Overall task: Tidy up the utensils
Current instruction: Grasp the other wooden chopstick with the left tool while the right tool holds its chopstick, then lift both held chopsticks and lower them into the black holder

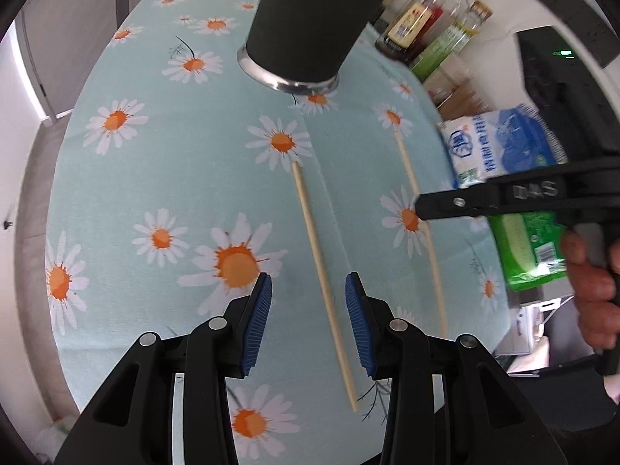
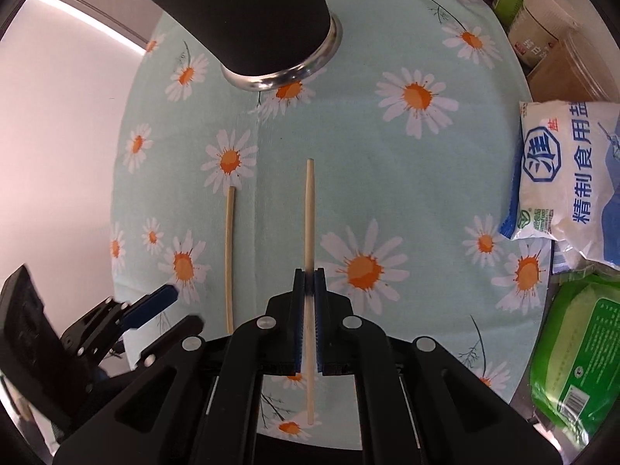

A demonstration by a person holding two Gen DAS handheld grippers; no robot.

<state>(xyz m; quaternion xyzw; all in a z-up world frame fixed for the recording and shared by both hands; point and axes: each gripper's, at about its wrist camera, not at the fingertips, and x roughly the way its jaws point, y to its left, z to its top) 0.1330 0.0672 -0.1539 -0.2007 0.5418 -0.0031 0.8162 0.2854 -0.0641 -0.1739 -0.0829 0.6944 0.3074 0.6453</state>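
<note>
My right claw [image 2: 309, 271] is clamped on one chopstick [image 2: 309, 209], its pads pressed on the shaft. My left claw [image 1: 308, 290] stands open above the other chopstick [image 1: 321, 271], which lies flat on the daisy-patterned desk [image 1: 155, 155] near its front edge. Farther back stands a black holder [image 1: 310, 19], toward the desk's rear edge.

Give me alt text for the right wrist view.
The right hand-held gripper is shut on one chopstick above a daisy-print tablecloth. A second chopstick lies to its left; a black holder stands beyond.
</note>
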